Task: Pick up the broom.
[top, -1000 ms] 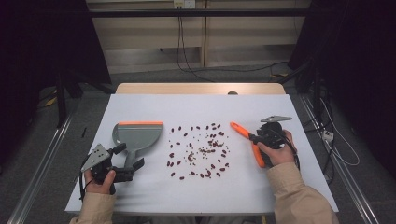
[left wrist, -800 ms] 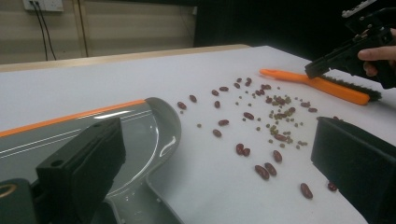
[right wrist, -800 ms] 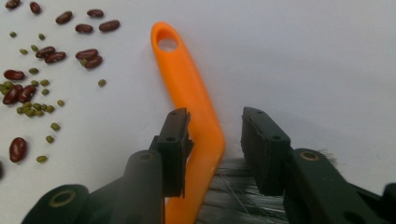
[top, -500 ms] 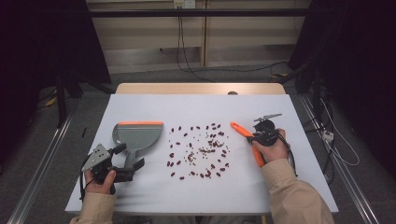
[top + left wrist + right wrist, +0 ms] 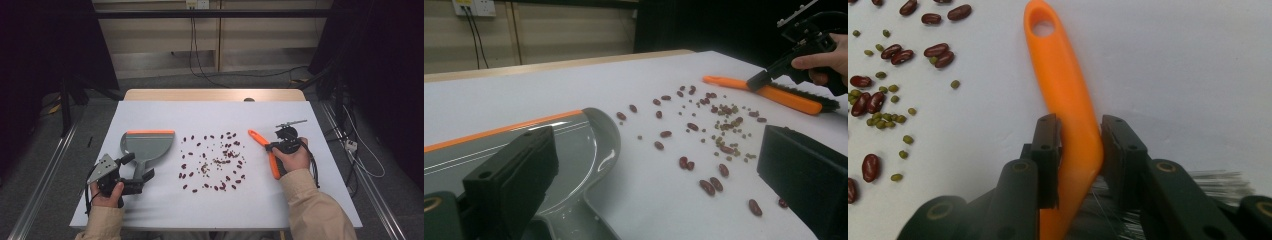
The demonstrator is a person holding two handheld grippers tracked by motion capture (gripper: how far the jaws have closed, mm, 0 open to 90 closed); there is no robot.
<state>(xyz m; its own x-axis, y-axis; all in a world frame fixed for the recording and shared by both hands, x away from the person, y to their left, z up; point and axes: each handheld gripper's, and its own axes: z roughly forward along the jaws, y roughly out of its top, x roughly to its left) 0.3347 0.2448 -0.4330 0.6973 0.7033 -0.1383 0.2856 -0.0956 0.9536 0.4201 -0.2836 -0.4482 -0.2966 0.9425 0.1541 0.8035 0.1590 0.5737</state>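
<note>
Left tongs (image 5: 142, 176): stood wide open at the near left of the white surface (image 5: 150, 212), gripping nothing; in the left gripper view both black jaws flanked the near end of the dustpan without touching it.

Dustpan (image 5: 147, 145): grey, orange-edged, lying flat just beyond the left tongs, mouth turned away from the person. Not yet lifted or positioned against the spill.

Beans (image 5: 212, 162): dark red kidney beans mixed with small green ones, scattered loose across the middle of the surface, between dustpan and brush. None lay in the pan; none looked gathered into a heap.

Brush (image 5: 265, 149): orange handle with dark bristles, lying on the surface to the right of the beans.

Right tongs (image 5: 1079, 150): jaws had just been closing and stood clamped on the orange handle close to the bristle end, pads against both sides.

Progress, as judged: brush newly secured, first step only. Left to do: taking up the dustpan, sweeping the beans together and into it.
</note>
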